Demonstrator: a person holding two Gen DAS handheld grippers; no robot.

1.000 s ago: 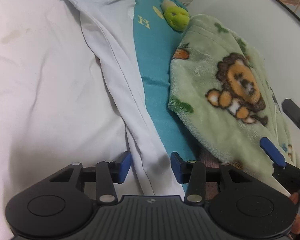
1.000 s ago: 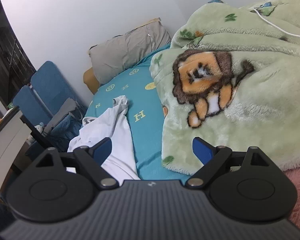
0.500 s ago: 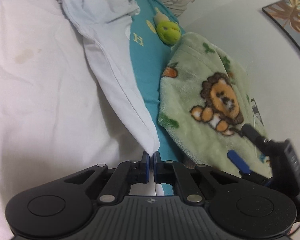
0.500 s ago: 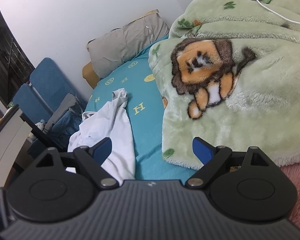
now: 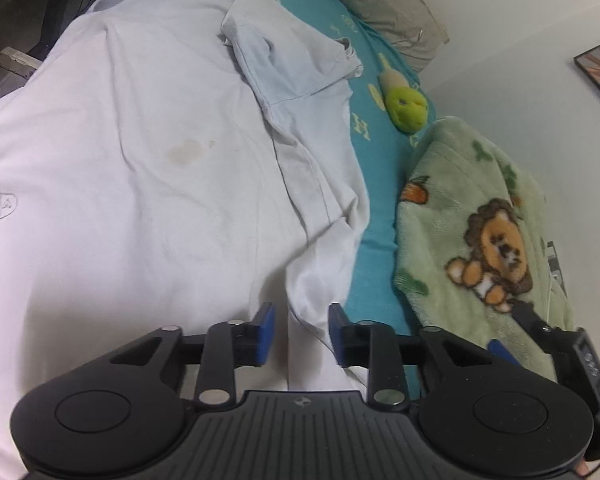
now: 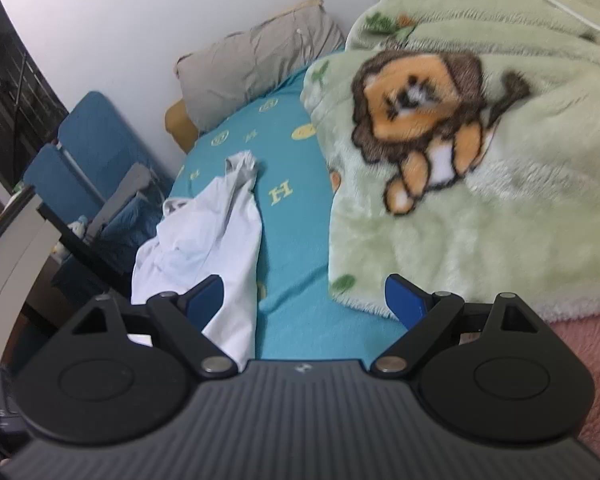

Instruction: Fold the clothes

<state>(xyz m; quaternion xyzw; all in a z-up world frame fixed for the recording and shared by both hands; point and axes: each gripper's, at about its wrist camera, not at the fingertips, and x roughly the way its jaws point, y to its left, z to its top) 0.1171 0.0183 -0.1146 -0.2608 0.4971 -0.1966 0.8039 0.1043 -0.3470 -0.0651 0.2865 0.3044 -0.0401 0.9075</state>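
A: What fills the scene?
B: A bed [image 5: 374, 216] in a teal sheet, against a white wall. A white shirt [image 5: 132, 168] spreads over most of its near side in the left wrist view, one sleeve edge folded toward the middle, a faint stain near its centre.

A: And beside it?
B: A green lion blanket [image 6: 460, 152] is heaped along the wall side, apart from the shirt, with bare sheet between them. A grey pillow [image 6: 260, 56] lies at the head. A green plush toy [image 5: 405, 105] sits on the sheet between shirt and blanket.

A: The grippers?
B: The left gripper [image 5: 299, 334] hovers low over the shirt's near right edge, its blue pads parted moderately, a ridge of white cloth running between them; nothing is pinched. The right gripper [image 6: 304, 300] stands wide open over bare sheet, between the shirt's edge and the blanket's hem, gripping nothing.

A: Anything smaller?
B: A blue chair [image 6: 88, 152] stands off the bed's far corner.
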